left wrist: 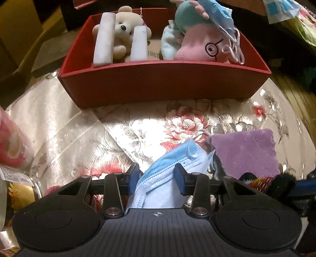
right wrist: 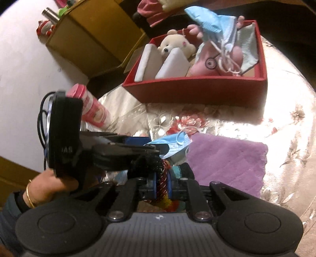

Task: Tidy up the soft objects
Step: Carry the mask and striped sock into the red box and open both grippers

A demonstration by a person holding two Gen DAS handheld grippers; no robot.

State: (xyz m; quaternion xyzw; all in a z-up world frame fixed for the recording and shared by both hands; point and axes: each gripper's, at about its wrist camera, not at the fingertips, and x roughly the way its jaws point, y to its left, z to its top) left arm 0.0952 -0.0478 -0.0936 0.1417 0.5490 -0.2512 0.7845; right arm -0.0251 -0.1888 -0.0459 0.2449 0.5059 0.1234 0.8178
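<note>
A blue face mask (left wrist: 173, 160) lies crumpled on the flowered tablecloth. My left gripper (left wrist: 158, 178) points down over it with the mask between its pads, which still stand apart; from the right wrist view this gripper (right wrist: 150, 146) shows side-on. A purple fluffy cloth (left wrist: 246, 152) lies just right of the mask. My right gripper (right wrist: 162, 185) is shut on a multicoloured knitted piece (right wrist: 161, 178). Beyond stands a red box (left wrist: 164, 65) holding a cream teddy bear (left wrist: 123, 23), white foam blocks (left wrist: 104, 37) and a pink plush (left wrist: 199, 45) with a second blue mask (left wrist: 219, 15) draped on it.
A pink patterned can (right wrist: 92, 106) lies at the table's left edge. A cardboard box (right wrist: 94, 35) stands behind it by the wall. A person's hand (right wrist: 49, 185) with a gold bangle holds the left gripper. The tablecloth (right wrist: 286, 122) runs bare to the right of the purple cloth.
</note>
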